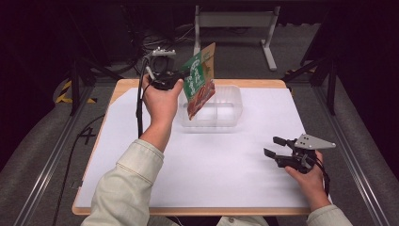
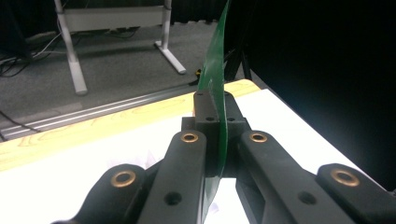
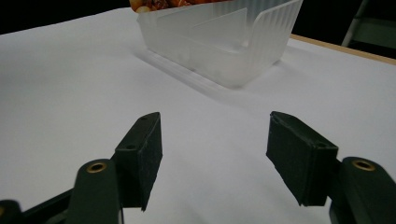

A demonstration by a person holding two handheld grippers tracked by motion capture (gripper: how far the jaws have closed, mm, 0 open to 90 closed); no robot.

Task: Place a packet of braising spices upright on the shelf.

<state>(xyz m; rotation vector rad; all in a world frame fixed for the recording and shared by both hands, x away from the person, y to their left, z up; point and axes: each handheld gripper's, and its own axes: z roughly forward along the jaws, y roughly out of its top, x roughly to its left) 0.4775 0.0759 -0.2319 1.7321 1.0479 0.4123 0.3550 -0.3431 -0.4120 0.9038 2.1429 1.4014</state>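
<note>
Table (image 1: 141, 89): a wooden top, most of it covered by a white sheet (image 1: 211, 165) that runs almost to every edge.
Clear plastic tray (image 1: 233, 106): stands on the white sheet at the far middle of the table, with a divider wall inside; in the right gripper view (image 3: 261, 42) it sits well ahead of the jaws, ribbed walls upright.
Snack pouch (image 1: 199, 80): green at the top, red-brown with pictured food lower down, held up in the air and tilted, its lower end dipping over the left part of the tray, its top corner leaning up and away.
Pouch against the left jaws: in the left gripper view the green edge (image 2: 217, 93) runs up between the two black jaws, seen edge-on, and rises well past their tips.
Left gripper (image 1: 176, 77): raised above the table's far left, jaws clamped flat on the pouch's green upper edge.
Right gripper (image 1: 274, 146): low over the sheet at the near right, well apart from the tray and the pouch.
Right jaws: spread wide, pads (image 3: 147, 154) facing each other with bare white sheet between them, gripping nothing.
</note>
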